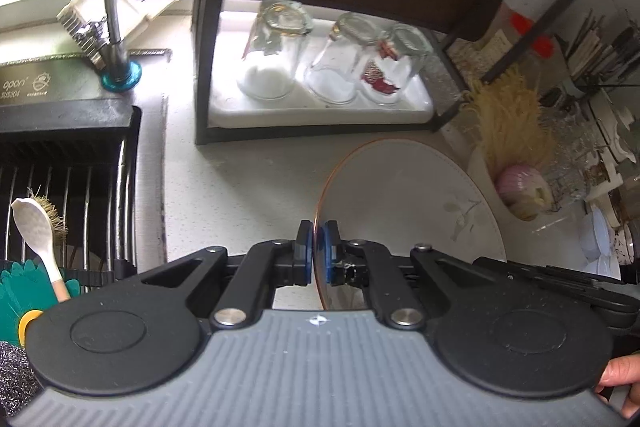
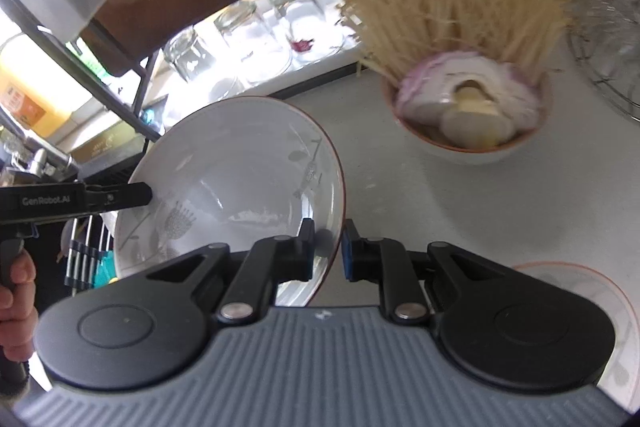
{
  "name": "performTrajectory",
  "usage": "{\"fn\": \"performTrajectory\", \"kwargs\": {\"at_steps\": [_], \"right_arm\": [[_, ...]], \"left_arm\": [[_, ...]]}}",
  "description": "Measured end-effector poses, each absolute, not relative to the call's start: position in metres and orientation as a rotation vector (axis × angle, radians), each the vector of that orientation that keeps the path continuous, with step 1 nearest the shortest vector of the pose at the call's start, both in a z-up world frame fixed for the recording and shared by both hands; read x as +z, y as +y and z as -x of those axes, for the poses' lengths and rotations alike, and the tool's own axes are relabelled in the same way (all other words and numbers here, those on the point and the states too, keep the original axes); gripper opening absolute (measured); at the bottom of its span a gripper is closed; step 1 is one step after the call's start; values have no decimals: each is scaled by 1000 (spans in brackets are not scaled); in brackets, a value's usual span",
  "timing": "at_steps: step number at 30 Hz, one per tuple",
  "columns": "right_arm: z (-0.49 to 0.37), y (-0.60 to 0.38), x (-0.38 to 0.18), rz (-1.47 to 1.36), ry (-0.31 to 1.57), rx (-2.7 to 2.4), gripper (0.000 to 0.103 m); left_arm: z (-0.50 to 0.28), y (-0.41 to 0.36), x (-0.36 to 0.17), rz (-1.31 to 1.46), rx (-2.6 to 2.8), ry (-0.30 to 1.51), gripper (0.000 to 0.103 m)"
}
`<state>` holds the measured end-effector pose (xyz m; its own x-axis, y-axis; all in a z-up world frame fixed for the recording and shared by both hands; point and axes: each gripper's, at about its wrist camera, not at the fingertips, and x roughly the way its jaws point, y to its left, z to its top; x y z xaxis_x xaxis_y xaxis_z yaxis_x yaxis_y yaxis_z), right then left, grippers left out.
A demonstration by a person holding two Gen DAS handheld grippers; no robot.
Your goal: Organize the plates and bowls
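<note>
A white deep plate with a thin orange rim and grey flower prints (image 2: 240,171) is held tilted above the counter between both grippers. My left gripper (image 1: 318,251) is shut on its rim; the plate shows edge-on in the left wrist view (image 1: 408,203). My right gripper (image 2: 328,247) straddles the opposite rim with the jaws slightly apart, a small gap showing at the right pad. The left gripper also shows in the right wrist view (image 2: 136,193) at the plate's far edge. Another orange-rimmed plate (image 2: 592,307) lies on the counter below my right gripper.
A bowl with noodles, onion and garlic (image 2: 468,107) stands on the counter to the right. A black rack (image 1: 208,67) holds upturned glasses (image 1: 276,55) on a white tray. The sink (image 1: 68,187) with a spoon and brush is left. A glass bowl (image 2: 608,11) is far right.
</note>
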<state>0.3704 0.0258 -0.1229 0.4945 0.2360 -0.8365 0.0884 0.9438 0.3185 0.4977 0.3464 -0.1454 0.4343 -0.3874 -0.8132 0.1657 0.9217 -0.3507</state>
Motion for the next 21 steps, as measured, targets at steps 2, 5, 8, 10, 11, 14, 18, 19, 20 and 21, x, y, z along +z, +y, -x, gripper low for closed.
{"fn": "performTrajectory", "kwargs": {"at_steps": [2,5,8,10,11,14,18,19,20,21], "right_arm": [[-361,20,-116,-352,1042,78,17],[-346,11,-109,-361,1016,58,17],[-330,2,-102,-370,995,34,16],[-319,-6,-98,-375,978,18,16],[-314,-9,-96,-381,970,9,16],[-300,-20,-90,-392,948,-19,16],[-286,-34,-83,-399,924,-46,16],[-283,-38,-82,-397,920,-50,16],[-279,-42,-80,-397,915,-53,16],[-276,-45,-79,-399,911,-55,16]], "left_arm": [[-493,340,-138,228,-364,1062,6],[-486,330,-127,225,-388,1053,6],[-478,320,-118,226,-411,1047,6],[-474,312,-113,235,-428,1047,6],[-472,308,-110,233,-440,1044,6],[-467,297,-104,239,-473,1041,6],[-457,279,-98,229,-499,1034,6],[-454,275,-97,225,-504,1034,6],[-451,271,-96,224,-508,1034,6],[-448,267,-95,225,-512,1034,6]]}}
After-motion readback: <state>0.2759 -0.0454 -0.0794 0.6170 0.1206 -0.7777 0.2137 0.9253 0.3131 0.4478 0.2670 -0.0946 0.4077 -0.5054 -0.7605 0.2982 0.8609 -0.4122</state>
